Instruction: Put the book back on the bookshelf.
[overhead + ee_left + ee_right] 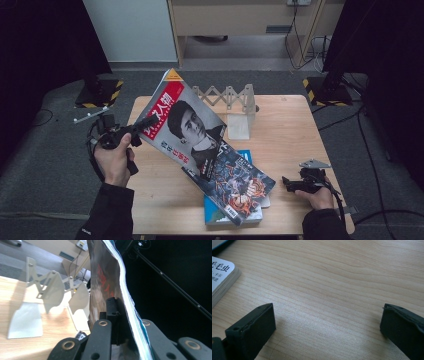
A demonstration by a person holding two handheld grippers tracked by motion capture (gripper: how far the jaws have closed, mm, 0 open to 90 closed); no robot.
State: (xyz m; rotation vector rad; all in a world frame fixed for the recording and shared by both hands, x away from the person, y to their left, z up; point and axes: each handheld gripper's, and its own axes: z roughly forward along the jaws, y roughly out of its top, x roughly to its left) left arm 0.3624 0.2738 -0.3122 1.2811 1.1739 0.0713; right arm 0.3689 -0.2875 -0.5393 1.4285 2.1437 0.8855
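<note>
A magazine [186, 121] with a red masthead and a portrait on its cover is raised off the table, tilted, over the left half. My left gripper [149, 123] is shut on its left edge; in the left gripper view the black jaws clamp the magazine [107, 277] and its page edges run up between them at the left gripper [120, 315]. A second magazine [236, 183] with comic art lies on a blue book [214, 216] at the table's front. My right gripper [286, 183] rests at the front right, open, its fingers [253, 327] wide apart over bare wood.
A white accordion book rack [229, 97] stands at the back middle of the wooden table [300, 130], close behind the raised magazine; the rack [50, 290] also shows in the left gripper view. A white book's corner [222, 277] lies left of the right gripper.
</note>
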